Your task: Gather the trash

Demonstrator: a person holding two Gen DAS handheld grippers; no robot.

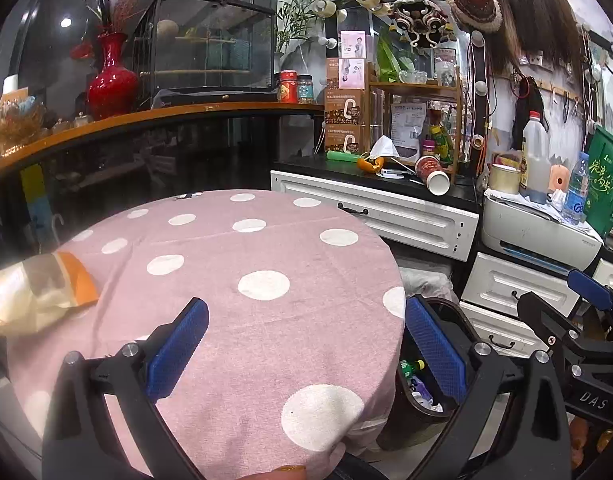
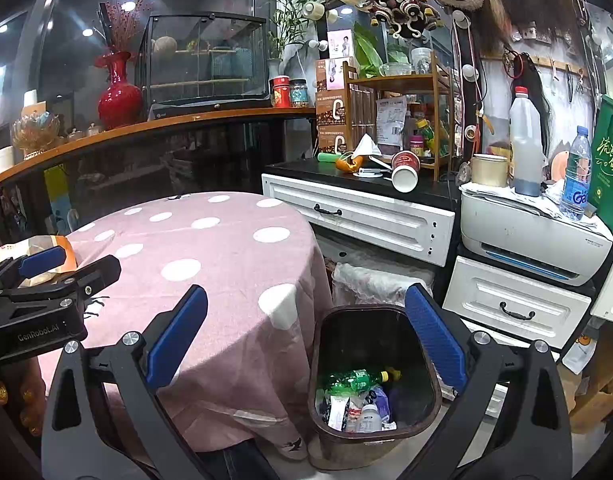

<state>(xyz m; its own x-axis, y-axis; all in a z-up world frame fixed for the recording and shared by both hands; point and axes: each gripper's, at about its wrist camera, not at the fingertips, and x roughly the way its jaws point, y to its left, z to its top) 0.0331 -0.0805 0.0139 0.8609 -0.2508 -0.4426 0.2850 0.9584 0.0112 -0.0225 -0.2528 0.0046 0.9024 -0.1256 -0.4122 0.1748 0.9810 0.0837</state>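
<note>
Holding my left gripper (image 1: 306, 356) wide and empty above the near edge of the pink dotted table (image 1: 242, 248), I see the snack bag (image 1: 38, 292) lying at the table's left edge. My right gripper (image 2: 306, 344) gapes wide over the trash bin (image 2: 422, 408), beside the table's right edge, with bottles and wrappers inside.

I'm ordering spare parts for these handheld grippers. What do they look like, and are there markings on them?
Both match: the left gripper and right gripper have matte black angular plastic frames with silver round bolt heads, and each finger carries a flat blue cross-hatched textured pad. White lettering reads "GenRobot.AI" on the left gripper's body and "DAS" on the right gripper's body. No cables show.
</note>
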